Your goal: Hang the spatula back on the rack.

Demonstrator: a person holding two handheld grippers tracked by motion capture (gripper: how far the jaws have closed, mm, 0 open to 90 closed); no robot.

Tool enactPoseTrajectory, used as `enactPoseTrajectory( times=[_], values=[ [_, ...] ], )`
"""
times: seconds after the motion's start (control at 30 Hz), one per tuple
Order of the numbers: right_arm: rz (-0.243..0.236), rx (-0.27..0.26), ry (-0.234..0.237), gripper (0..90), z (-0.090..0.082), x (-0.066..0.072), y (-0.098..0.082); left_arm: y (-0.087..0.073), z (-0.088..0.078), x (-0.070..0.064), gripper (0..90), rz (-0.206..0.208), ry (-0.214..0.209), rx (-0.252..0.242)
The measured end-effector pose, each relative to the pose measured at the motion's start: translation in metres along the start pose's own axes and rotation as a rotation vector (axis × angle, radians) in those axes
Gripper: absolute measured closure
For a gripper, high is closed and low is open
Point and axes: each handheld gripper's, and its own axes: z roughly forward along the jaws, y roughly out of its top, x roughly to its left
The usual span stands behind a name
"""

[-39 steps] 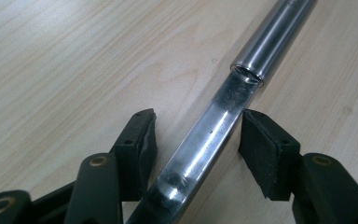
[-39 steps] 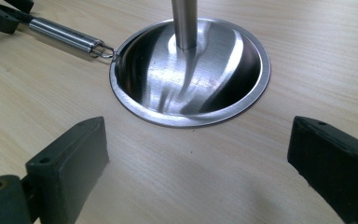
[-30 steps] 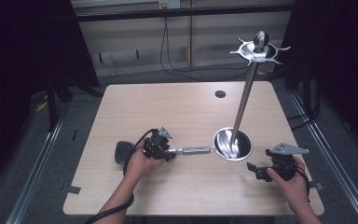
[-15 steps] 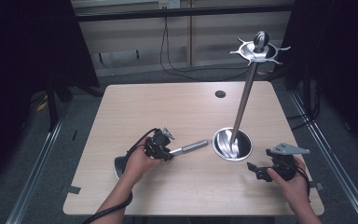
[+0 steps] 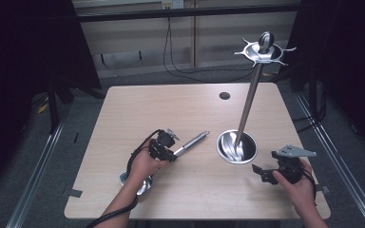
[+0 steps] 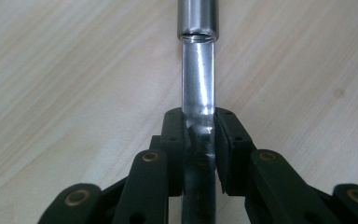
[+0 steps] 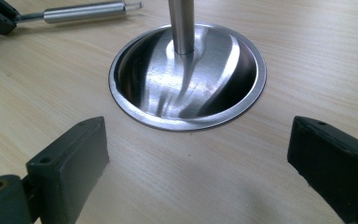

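Left gripper view puts me right behind the left tool (image 6: 199, 128), whose black jaws have just been closing and now clamp a long utensil of polished steel with a thin shank and a thicker tubular handle (image 6: 198, 70). The pads press the narrow shank from both sides, just short of where the thicker sleeve begins. Ahead of the tool the handle runs out over the pale wood-grain table (image 6: 65, 70); whether it rests on the table or hangs just above it I cannot tell. Behind the left tool (image 5: 164, 146) in the high view, by the forearm, a rounded metal end (image 5: 138, 183) shows, seemingly the utensil's working end.

I would judge this piece stiff, fairly light, and slippery: smooth round steel can roll or slide between flat pads. Holding the thin shank close to the step of the sleeve looks sensible, since the shoulder should stop it slipping through.

Farther out, beyond the handle tip, stands a tall steel stand with a shiny dished round base (image 5: 237, 147) and a crown of hooks at the top. Past that, the right tool (image 7: 196, 172) hovers unclenched and empty, jaws wide, facing the dished base (image 7: 186, 79).
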Motion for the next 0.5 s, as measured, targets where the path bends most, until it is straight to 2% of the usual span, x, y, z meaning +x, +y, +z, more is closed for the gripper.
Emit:
enactPoseTrajectory(
  times=[0.1,0.2,0.33,0.43,0.5],
  values=[
    [0.007,-0.006,0.004,4.8,0.0,-0.001,0.0,-0.002,-0.01,0.003,75.4,-0.044,-0.003,-0.079],
    [0.012,-0.008,0.007,4.7,0.001,0.0,0.0,-0.002,-0.02,0.005,75.4,-0.059,-0.003,-0.147],
    [-0.013,-0.048,0.047,4.7,0.002,0.006,0.002,-0.005,-0.032,0.002,75.4,-0.102,-0.007,-0.243],
    [-0.018,-0.063,0.064,4.4,0.004,0.011,0.005,-0.005,-0.04,0.0,75.4,-0.111,-0.029,-0.296],
    [-0.027,-0.058,0.068,4.4,0.006,0.013,0.005,-0.004,-0.046,-0.002,75.5,-0.113,-0.026,-0.328]
  ],
)
